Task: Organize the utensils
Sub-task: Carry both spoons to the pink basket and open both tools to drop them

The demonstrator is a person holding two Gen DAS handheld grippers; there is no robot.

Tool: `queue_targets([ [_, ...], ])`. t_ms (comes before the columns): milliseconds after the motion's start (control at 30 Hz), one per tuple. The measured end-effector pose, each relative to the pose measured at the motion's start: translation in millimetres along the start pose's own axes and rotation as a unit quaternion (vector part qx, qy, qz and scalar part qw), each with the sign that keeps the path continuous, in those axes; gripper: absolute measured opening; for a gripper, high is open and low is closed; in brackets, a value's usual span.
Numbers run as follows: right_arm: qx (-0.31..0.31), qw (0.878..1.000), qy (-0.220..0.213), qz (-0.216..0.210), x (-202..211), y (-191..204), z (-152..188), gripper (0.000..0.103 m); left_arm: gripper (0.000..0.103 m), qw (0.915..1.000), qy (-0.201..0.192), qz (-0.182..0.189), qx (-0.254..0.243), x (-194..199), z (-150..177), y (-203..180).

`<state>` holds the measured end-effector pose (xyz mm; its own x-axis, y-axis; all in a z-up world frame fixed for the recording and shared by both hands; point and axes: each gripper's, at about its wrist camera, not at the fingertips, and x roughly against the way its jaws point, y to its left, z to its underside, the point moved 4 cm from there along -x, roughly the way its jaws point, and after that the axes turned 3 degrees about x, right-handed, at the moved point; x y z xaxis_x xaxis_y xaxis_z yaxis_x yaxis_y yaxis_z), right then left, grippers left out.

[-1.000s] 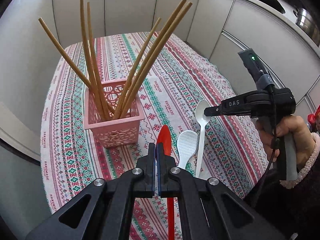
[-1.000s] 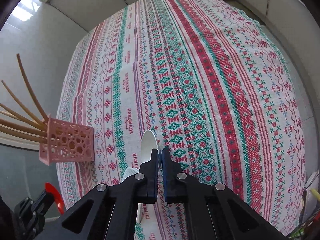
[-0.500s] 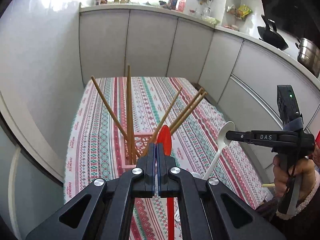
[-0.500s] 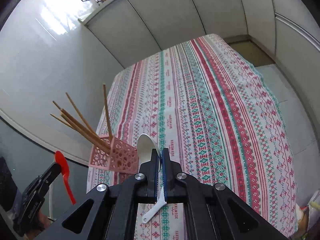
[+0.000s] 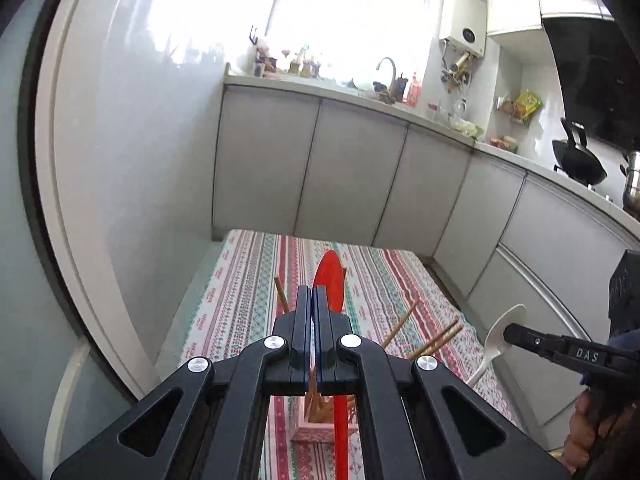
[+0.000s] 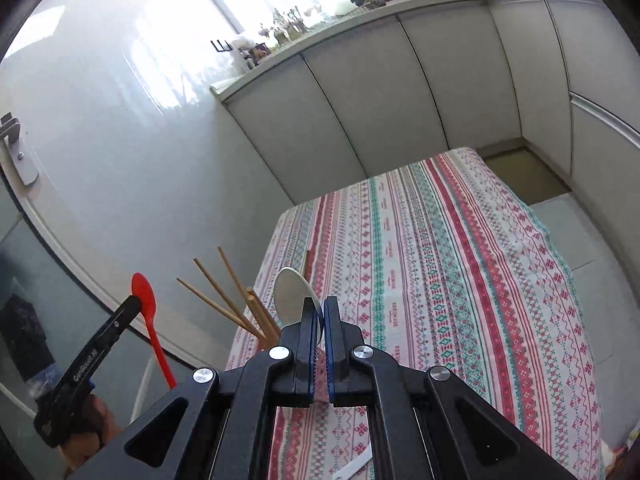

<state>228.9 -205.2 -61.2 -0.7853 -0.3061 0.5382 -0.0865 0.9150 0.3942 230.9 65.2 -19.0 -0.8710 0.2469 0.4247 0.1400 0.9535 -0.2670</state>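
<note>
You are clenching the red spoon (image 5: pixel 329 280) in the left gripper (image 5: pixel 311 300) and the white spoon (image 6: pixel 294 294) in the right gripper (image 6: pixel 319 312), bowls up; the pink basket (image 5: pixel 308 432) is sitting directly beneath the left, so handles are pointing down toward it.

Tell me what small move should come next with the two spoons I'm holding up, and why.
Probably lower the red spoon, handle first, into the pink basket below it. The left gripper is shut on it near the bowl, handle hanging over the basket where the chopsticks stand. The right gripper is shut on the white spoon, which can follow.
</note>
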Motion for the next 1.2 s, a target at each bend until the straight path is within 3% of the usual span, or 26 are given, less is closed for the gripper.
queue_targets([
  [167, 0.032, 0.999, -0.032, -0.005, -1, 26, -3, 0.004, 0.000, 0.9984, -0.055, -0.016, 0.004, -11, -12, -3],
  [367, 0.070, 0.997, -0.037, -0.009, -19, 50, 2, 0.004, 0.001, 0.9934, -0.109, -0.035, -0.009, -38, -12, -8],
  [667, 0.118, 0.991, -0.061, 0.011, -41, 65, 2, 0.004, 0.001, 0.9888, -0.121, -0.079, -0.039, -76, 5, -4],
  [867, 0.168, 0.982, -0.074, 0.033, -57, 78, 9, 0.003, 0.001, 0.9906, -0.107, -0.082, -0.027, -93, 16, 4],
  [1200, 0.207, 0.976, -0.056, 0.041, -74, 84, 27, 0.004, 0.001, 0.9937, -0.073, -0.081, -0.026, -110, 32, 14],
])
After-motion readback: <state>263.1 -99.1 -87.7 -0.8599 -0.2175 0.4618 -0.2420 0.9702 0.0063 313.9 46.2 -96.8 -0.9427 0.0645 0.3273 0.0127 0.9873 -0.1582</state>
